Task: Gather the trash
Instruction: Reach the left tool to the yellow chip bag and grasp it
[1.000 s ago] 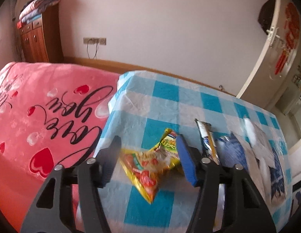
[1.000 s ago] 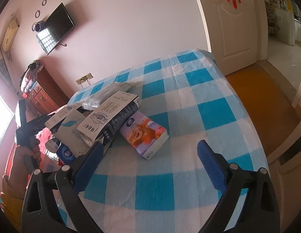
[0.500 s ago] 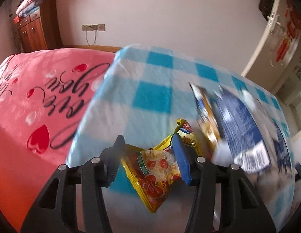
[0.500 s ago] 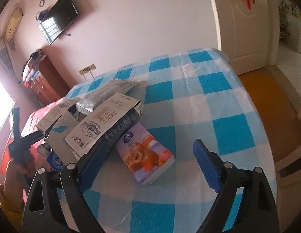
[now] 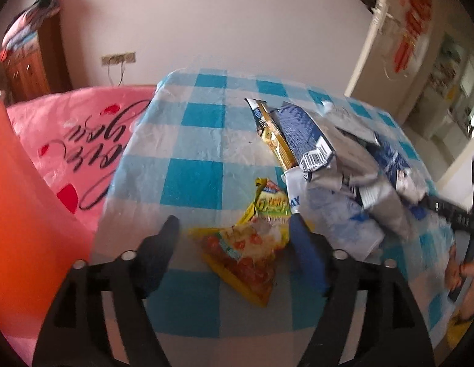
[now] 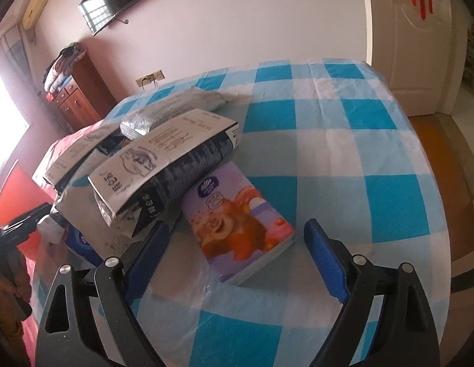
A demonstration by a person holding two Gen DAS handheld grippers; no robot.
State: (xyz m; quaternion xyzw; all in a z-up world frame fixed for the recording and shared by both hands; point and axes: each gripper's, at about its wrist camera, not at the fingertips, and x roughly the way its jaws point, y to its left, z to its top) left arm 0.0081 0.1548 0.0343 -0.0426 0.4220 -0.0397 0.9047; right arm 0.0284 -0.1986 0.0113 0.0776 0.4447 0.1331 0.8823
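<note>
A crumpled yellow noodle wrapper (image 5: 246, 253) lies on the blue-and-white checked tablecloth (image 5: 191, 180). My left gripper (image 5: 233, 232) straddles it with its jaws opening. The left finger stands clear of the wrapper and the blue right pad (image 5: 304, 250) is at its edge. My right gripper (image 6: 237, 250) is open around a purple tissue pack (image 6: 237, 223) printed with a bear, without touching it. Behind that pack lies a pile of flattened milk cartons (image 6: 163, 165) and a silver foil bag (image 6: 175, 110).
In the left wrist view the pile shows a blue carton (image 5: 301, 134), a gold wrapper (image 5: 270, 137) and a white bag (image 5: 337, 226). An orange-red surface (image 5: 22, 214) rises close at the left. A pink bedspread (image 5: 83, 134) borders the table. The door (image 6: 420, 46) is at the right.
The left gripper narrowed on the yellow wrapper, then widened again while shifting towards the pile; the orange-red surface came into view. The right gripper sank closer to the tissue pack.
</note>
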